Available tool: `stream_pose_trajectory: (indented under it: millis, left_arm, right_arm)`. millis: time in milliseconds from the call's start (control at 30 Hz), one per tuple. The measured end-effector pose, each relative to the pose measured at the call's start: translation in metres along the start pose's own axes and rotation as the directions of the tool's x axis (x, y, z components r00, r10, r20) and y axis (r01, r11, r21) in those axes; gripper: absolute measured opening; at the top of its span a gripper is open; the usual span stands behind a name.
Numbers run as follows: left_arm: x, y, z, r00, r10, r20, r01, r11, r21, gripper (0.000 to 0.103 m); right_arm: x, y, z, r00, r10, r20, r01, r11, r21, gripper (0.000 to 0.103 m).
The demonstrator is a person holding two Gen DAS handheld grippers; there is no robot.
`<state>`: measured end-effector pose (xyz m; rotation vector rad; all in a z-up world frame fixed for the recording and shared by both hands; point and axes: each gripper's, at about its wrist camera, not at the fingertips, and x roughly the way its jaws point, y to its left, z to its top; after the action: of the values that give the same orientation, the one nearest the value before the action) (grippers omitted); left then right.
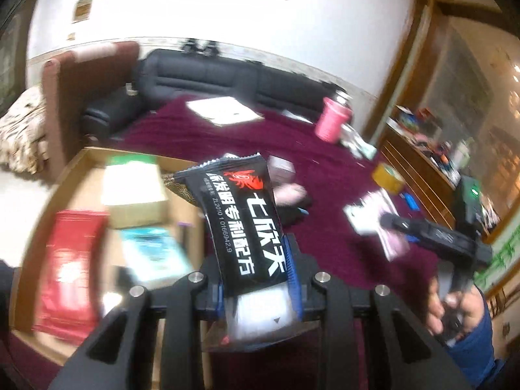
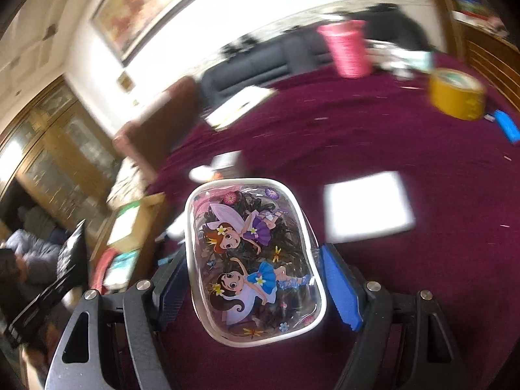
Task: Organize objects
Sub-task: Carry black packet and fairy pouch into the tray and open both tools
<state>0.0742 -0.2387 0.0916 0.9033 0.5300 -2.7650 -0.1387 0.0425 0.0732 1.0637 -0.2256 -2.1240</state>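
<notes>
Cardboard box [image 1: 81, 175]: on the maroon tablecloth [image 1: 325, 175] at left, holding a red packet [image 1: 71, 273], a tan carton [image 1: 133, 188] and a teal pack [image 1: 156, 253].
Fairy pouch [image 2: 253, 260]: clear, white-trimmed, raised above the cloth between the right gripper [image 2: 256, 276] pads; its sides are pinched.
Black sachet [image 1: 243, 221]: clamped upright in the left gripper [image 1: 256, 276], beside the box's edge.
Pink cup [image 2: 347, 48]: far side of cloth.
Yellow tape roll [image 2: 455, 97]: near it, right.

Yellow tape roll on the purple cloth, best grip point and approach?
Grip the yellow tape roll across its outer wall, coming down from above. It seems to lie flat with the open core facing up, and the cloth around it looks free, so one finger could probably drop into the core instead.
</notes>
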Motion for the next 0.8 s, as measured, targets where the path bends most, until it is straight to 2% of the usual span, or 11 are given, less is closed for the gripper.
stream_pose_trajectory:
  millis: [133,267,367,433,500,567,633,700,800]
  left_arm:
    - [-0.018,0.048,0.011,0.997,0.079,0.013,-0.079,0.996,-0.042,0.029]
    - [-0.017,0.089,0.026,0.99,0.136,-0.034,-0.138,0.99,-0.036,0.029]
    - [-0.007,0.117,0.034,0.981,0.179,-0.076,-0.183,0.982,-0.051,0.029]
    - [0.003,0.131,0.038,0.979,0.173,-0.105,-0.178,0.983,-0.042,0.029]
    - [0.017,0.148,0.043,0.971,0.198,-0.134,-0.207,0.976,-0.063,0.029]
    - [0.028,0.156,0.047,0.971,0.179,-0.158,-0.19,0.98,-0.055,0.029]
    - [0.039,0.162,0.051,0.963,0.202,-0.178,-0.212,0.976,-0.042,0.029]
    - [0.048,0.165,0.053,0.962,0.182,-0.205,-0.19,0.982,-0.018,0.029]
    - [0.061,0.169,0.057,0.955,0.189,-0.227,-0.195,0.981,-0.004,0.029]
  right_arm:
    - [0.022,0.056,-0.001,0.993,0.085,-0.084,-0.09,0.994,-0.057,0.082]
    - [0.057,0.11,0.001,0.976,0.125,-0.18,-0.144,0.985,-0.099,0.082]
    - [0.078,0.142,0.001,0.968,0.134,-0.214,-0.163,0.979,-0.122,0.082]
    - [0.093,0.16,0.001,0.964,0.133,-0.23,-0.167,0.977,-0.135,0.082]
    - [0.108,0.175,-0.001,0.956,0.142,-0.255,-0.179,0.975,-0.129,0.082]
    - [0.12,0.188,-0.006,0.946,0.151,-0.287,-0.193,0.973,-0.123,0.082]
    - [0.132,0.199,-0.012,0.936,0.158,-0.315,-0.204,0.972,-0.117,0.082]
    - [0.143,0.212,-0.018,0.928,0.159,-0.337,-0.21,0.97,-0.12,0.082]
    - [0.154,0.228,-0.023,0.923,0.157,-0.351,-0.216,0.967,-0.137,0.082]
